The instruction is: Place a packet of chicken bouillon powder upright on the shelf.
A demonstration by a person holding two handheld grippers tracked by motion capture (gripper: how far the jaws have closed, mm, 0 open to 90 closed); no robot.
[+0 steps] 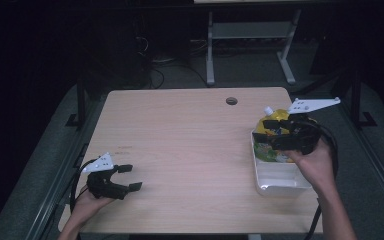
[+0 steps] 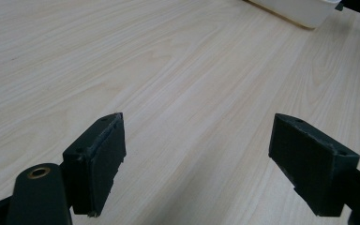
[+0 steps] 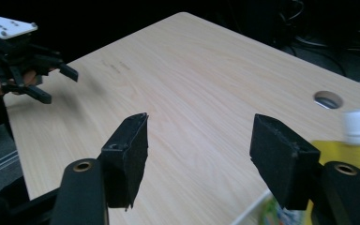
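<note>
High view puts your right gripper [image 1: 291, 134] over the far end of the white rectangular plastic tray [image 1: 280, 185] at the right edge of the pale wooden table [image 1: 180, 150], just above the yellow spouted drink pouch with a white cap [image 1: 275, 117] that lies in that far end with its cap pointing away from you. In the right gripper view the jaws stand apart with nothing between them, and the pouch [image 3: 356, 140] sits just off the right-hand jaw, so it looks released into the tray. Lift the hand straight up before you swing it away, so a pad does not catch the spout and drag the pouch over the rim. Your left gripper [image 1: 125, 177] rests at the near left of the table, jaws spread wide over bare wood and well apart from the tray; leave it parked there.
</note>
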